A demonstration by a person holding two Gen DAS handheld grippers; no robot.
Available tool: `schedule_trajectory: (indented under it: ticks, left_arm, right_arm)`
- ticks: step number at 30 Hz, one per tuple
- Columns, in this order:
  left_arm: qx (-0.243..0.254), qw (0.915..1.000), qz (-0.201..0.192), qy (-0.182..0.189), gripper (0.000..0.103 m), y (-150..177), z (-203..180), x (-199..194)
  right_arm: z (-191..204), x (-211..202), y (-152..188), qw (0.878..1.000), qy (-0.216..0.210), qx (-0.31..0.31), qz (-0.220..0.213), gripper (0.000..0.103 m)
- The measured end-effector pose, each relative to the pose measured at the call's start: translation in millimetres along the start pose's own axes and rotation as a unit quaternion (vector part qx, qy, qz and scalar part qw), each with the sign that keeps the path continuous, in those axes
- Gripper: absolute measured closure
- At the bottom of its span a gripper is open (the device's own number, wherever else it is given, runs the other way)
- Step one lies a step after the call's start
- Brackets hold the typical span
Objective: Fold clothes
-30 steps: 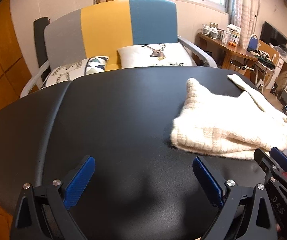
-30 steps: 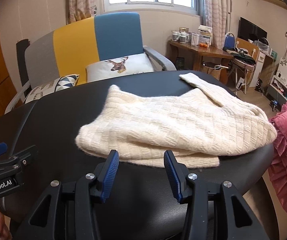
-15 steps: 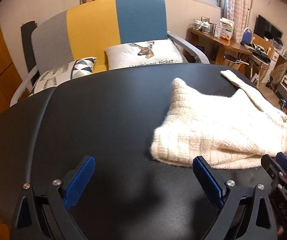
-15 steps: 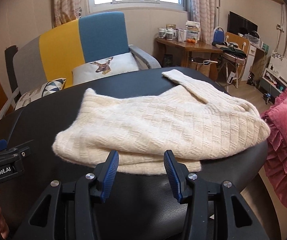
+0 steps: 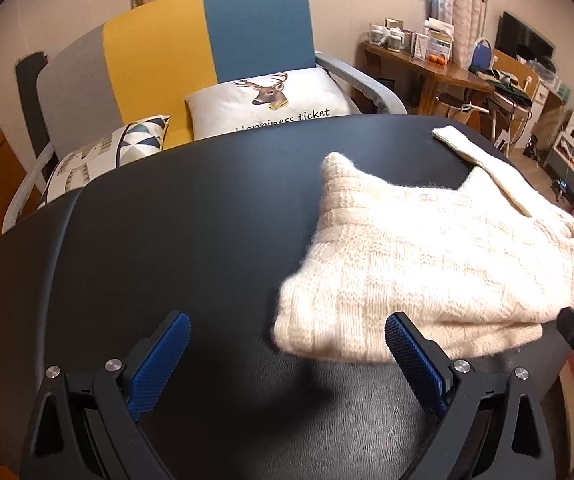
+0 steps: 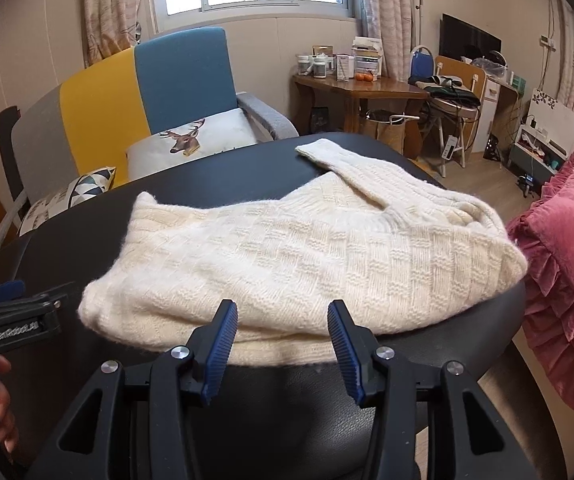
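At ten o'clock in the left wrist view a patterned cushion (image 5: 107, 152) is leaning on the tricolour armchair (image 5: 207, 52), grey, yellow and blue in smooth upholstery, and a white deer-print pillow (image 5: 271, 100) is sitting at twelve o'clock behind the round black table (image 5: 167, 240), whose top is looking like grained leatherette. A cluttered wooden desk (image 5: 427, 64) is standing at two o'clock. Nothing is lying between either gripper and the garment.

The left gripper (image 5: 287, 356) is hanging with its jaws spread wide and holding nothing; its right blue ribbed pad is overlapping the near left hem of the cream sweater (image 5: 427, 264). That sweater, a thick basket-weave knit with fuzzy edges, is lying folded on the right half of the table, one sleeve stretching toward one o'clock.

Compared with a second ago, the sweater is sitting closer to both cameras and further left in each view, as both grippers are closing in.

In the right wrist view the right gripper (image 6: 283, 344) is holding its jaws partly apart, empty, their tips overlapping the sweater's (image 6: 307, 252) near edge. A ruffled pink cushion (image 6: 567, 272) is sitting at three o'clock beside the table (image 6: 327, 420).
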State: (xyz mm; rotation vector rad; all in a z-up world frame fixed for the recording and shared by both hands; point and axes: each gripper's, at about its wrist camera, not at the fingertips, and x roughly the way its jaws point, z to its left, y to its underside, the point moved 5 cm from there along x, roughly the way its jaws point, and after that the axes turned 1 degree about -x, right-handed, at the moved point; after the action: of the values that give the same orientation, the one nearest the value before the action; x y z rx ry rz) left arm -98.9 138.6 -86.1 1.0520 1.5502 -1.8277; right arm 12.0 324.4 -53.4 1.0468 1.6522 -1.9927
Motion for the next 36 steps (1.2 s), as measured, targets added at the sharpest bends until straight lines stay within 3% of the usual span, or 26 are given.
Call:
schedule_trajectory:
  ticks: [4,17,23,29,32,36]
  left_arm:
    - [0.037,0.9991,0.010,0.020,0.004,-13.0,-21.7,9.6]
    - [0.124,0.9922,0.004,0.015,0.004,-71.9,-78.7,49.6]
    - [0.219,0.9749,0.008,0.039,0.004,-87.5,-104.9,77.0]
    - [0.255,0.9661,0.004,0.040,0.004,-103.8,-114.5,99.9]
    - [0.267,0.9625,0.012,0.047,0.004,-107.6,-123.7,111.0]
    - [0.332,0.9423,-0.007,0.041,0.003,-109.8,-144.5,117.0]
  right_arm:
    - [-9.7,1.8,-5.0,1.000,0.006,-0.005,-0.003,0.055]
    - [-56.9,22.4,-26.4,0.999,0.029,-0.017,0.012,0.055]
    - [-83.2,46.3,-40.6,0.998,-0.003,-0.039,0.043,0.053]
    - [-125.4,60.4,-53.1,0.996,0.024,-0.068,0.061,0.030]
    - [-140.8,67.2,-54.9,0.994,0.025,-0.076,0.071,0.027]
    - [-150.4,80.9,-56.1,0.991,0.013,-0.099,0.087,0.020]
